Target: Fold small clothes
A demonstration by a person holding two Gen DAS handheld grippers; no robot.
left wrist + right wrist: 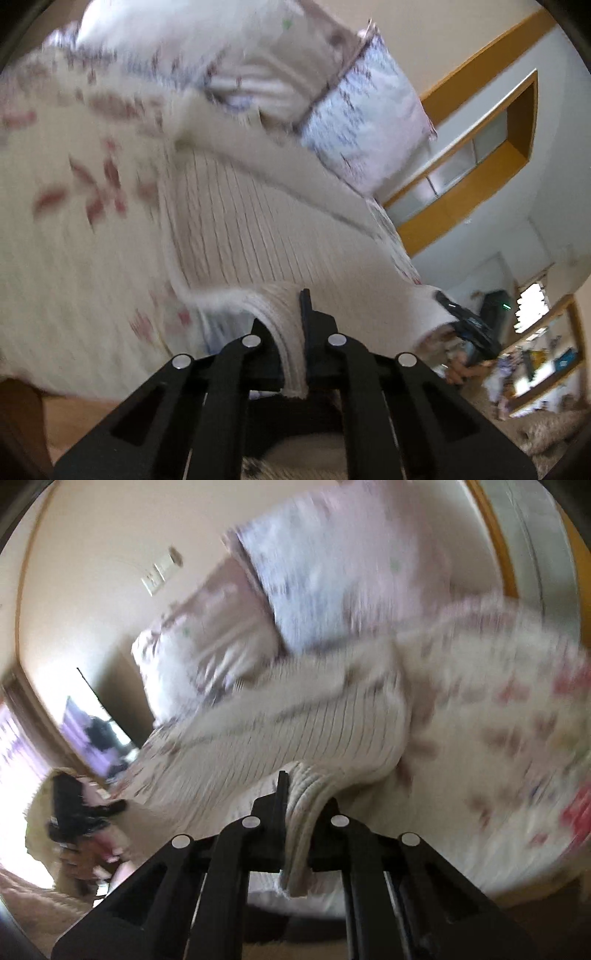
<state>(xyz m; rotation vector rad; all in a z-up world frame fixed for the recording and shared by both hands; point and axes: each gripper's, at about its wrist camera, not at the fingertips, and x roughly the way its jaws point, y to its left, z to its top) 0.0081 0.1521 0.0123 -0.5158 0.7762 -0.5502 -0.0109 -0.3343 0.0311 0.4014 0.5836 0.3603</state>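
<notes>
Pinching a ribbed edge of the cream garment (236, 229) tight between nearly closed jaws, the left gripper (291, 325) holds one end lifted off the floral bedspread (74, 192), while the right gripper (295, 801) clamps the other ribbed edge the same way.

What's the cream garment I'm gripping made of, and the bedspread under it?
Cream garment: probably a soft ribbed knit, matte, judging by the fine parallel ridges and thick rolled edge in both grippers. Bedspread: looks like thin woven cotton, matte, floral print; blur leaves this uncertain.
</notes>
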